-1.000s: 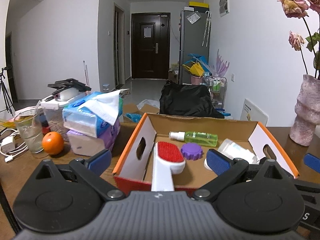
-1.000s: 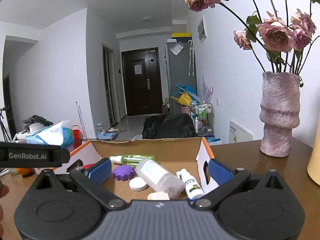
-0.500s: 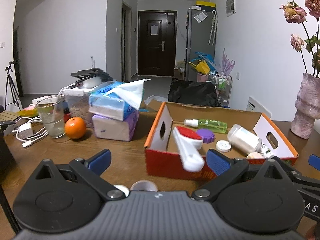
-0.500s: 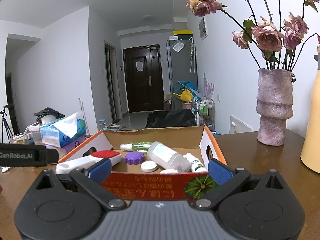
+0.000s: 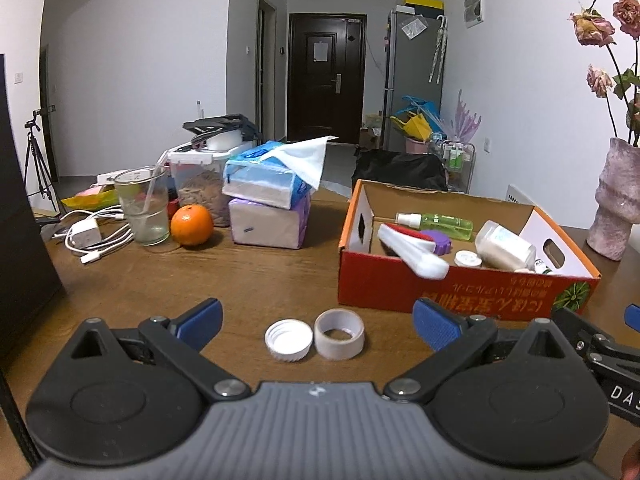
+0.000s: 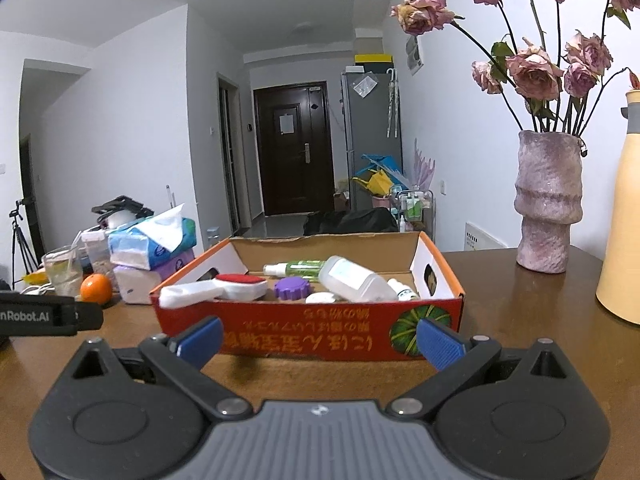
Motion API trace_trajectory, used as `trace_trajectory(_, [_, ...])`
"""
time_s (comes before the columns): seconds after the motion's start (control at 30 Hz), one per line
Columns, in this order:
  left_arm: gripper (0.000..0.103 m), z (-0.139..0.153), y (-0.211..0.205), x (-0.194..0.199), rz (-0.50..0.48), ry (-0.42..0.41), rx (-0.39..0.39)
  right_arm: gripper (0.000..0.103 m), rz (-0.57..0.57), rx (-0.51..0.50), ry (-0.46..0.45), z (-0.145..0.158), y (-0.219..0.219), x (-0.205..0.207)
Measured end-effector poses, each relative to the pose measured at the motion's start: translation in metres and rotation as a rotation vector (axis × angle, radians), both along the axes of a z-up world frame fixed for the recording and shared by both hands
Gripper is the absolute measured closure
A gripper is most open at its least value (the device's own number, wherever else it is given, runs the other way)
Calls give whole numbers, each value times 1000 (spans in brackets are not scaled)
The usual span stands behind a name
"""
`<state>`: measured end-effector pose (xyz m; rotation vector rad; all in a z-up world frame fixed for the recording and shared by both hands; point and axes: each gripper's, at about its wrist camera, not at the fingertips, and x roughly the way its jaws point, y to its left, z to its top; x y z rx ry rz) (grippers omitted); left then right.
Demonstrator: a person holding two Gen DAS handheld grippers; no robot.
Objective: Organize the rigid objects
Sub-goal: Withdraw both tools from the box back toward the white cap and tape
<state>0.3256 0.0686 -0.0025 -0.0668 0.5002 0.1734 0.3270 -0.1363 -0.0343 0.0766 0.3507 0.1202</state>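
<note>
An orange cardboard box (image 5: 460,292) (image 6: 304,340) sits on the wooden table. Inside lie a white brush with a red pad (image 5: 414,250) (image 6: 224,288), a green spray bottle (image 5: 436,222) (image 6: 296,268), a purple lid (image 5: 438,240) (image 6: 292,289), a clear bottle (image 5: 506,244) (image 6: 356,280), a small white cap (image 5: 467,259) and a small dropper bottle (image 6: 404,290). On the table in front of my left gripper (image 5: 316,320) lie a white screw cap (image 5: 289,339) and a tape ring (image 5: 339,334). My left gripper is open and empty. My right gripper (image 6: 318,338) is open, empty, just before the box's front wall.
Left of the box stand stacked tissue packs (image 5: 272,204), an orange (image 5: 192,225), a glass with a straw (image 5: 144,208), a food container (image 5: 200,184) and a white charger with cables (image 5: 86,236). A rose vase (image 6: 548,208) and a yellow jug (image 6: 622,220) stand at right.
Both grippers have pulled back from the box toward the table's near side. The white brush now rests in the box, its handle over the front wall. The cap and tape ring came into view.
</note>
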Motion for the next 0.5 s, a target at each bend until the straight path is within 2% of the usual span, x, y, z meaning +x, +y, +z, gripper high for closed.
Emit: trace_trajectory(0.5, [0,-27,39,-20,24,75,-15,0,20,-42,37,-12,26,-31])
